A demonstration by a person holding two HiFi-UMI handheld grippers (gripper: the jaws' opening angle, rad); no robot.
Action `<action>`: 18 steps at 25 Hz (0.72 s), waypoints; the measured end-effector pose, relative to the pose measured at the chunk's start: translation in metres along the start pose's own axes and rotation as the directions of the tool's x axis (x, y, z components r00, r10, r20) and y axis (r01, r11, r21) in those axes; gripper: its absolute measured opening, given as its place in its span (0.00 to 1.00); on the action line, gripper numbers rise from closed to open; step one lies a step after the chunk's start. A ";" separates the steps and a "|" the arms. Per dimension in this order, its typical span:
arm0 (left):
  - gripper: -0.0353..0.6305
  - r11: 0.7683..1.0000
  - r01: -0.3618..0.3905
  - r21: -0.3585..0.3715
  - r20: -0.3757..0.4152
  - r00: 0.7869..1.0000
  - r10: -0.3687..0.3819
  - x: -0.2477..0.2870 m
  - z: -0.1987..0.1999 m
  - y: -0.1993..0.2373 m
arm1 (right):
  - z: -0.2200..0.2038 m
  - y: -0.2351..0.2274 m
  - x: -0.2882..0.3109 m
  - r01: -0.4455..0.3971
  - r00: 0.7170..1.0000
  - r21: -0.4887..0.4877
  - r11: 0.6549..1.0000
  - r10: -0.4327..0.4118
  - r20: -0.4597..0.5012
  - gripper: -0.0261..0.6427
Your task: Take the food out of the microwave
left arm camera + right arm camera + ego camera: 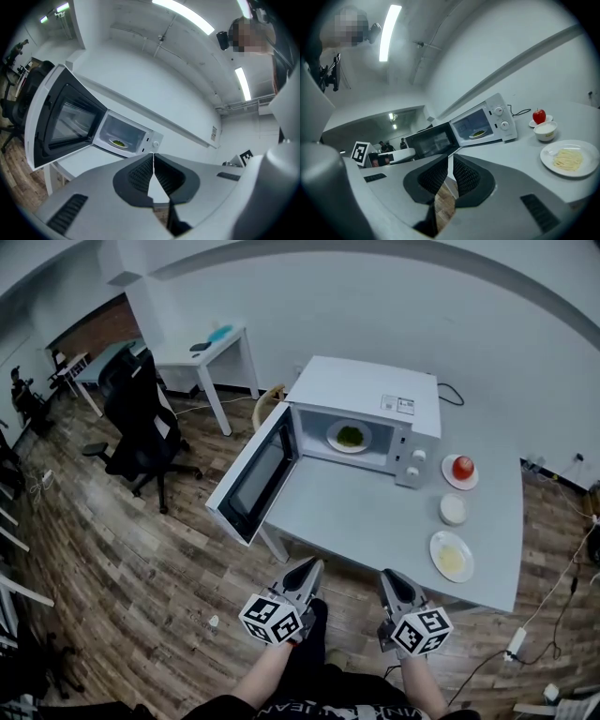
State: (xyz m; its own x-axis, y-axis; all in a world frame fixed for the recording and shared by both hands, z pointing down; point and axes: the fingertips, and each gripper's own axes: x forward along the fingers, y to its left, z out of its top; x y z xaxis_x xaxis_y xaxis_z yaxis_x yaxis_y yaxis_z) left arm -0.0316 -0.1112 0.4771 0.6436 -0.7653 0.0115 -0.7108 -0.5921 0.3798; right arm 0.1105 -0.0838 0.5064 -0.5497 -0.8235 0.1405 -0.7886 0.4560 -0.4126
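A white microwave (370, 399) stands on the grey table (375, 517) with its door (255, 476) swung wide to the left. Inside lies a white plate of green food (349, 436), also seen as the plate of green food (119, 143) in the left gripper view and the plate of green food (477, 134) in the right gripper view. My left gripper (307, 570) and right gripper (394, 581) hover side by side short of the table's near edge, both shut and empty, pointing towards the microwave.
To the right of the microwave are a red apple on a small plate (462, 468), a white bowl (453, 509) and a plate of pale noodles (451, 556). A black office chair (141, 423) and a white desk (202, 352) stand to the left on the wooden floor.
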 end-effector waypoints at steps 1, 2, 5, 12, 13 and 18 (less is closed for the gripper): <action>0.07 1.000 0.008 0.001 -0.003 1.000 -0.008 0.010 0.000 0.002 | 0.001 -0.005 0.005 0.002 1.000 0.003 1.000 -0.002 -0.001 0.11; 0.07 1.000 0.018 0.001 -0.005 1.000 -0.018 0.020 0.002 0.004 | 0.003 -0.008 0.010 0.004 1.000 0.006 1.000 -0.004 -0.003 0.11; 0.07 0.998 0.056 0.012 -0.011 0.998 -0.056 0.049 0.011 0.010 | 0.009 -0.016 0.029 0.008 1.000 -0.003 1.000 -0.008 -0.016 0.11; 0.07 0.996 0.094 -0.004 -0.045 0.995 -0.094 0.115 0.022 0.046 | 0.029 -0.035 0.103 -0.025 0.997 -0.092 0.995 0.018 -0.077 0.11; 0.07 0.995 0.097 -0.007 -0.050 0.994 -0.097 0.122 0.022 0.051 | 0.030 -0.037 0.113 -0.029 0.996 -0.102 0.994 0.020 -0.087 0.11; 0.07 0.995 0.099 -0.019 -0.071 0.992 -0.100 0.155 0.022 0.079 | 0.038 -0.054 0.157 -0.025 0.994 -0.109 0.994 0.012 -0.110 0.11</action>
State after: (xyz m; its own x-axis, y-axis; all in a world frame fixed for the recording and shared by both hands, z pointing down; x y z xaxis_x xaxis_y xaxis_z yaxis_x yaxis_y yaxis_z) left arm 0.0053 -0.2821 0.4888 0.7302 -0.6821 0.0395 -0.6380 -0.6599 0.3969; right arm 0.0771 -0.2505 0.5161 -0.5864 -0.7757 0.2333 -0.8002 0.5101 -0.3155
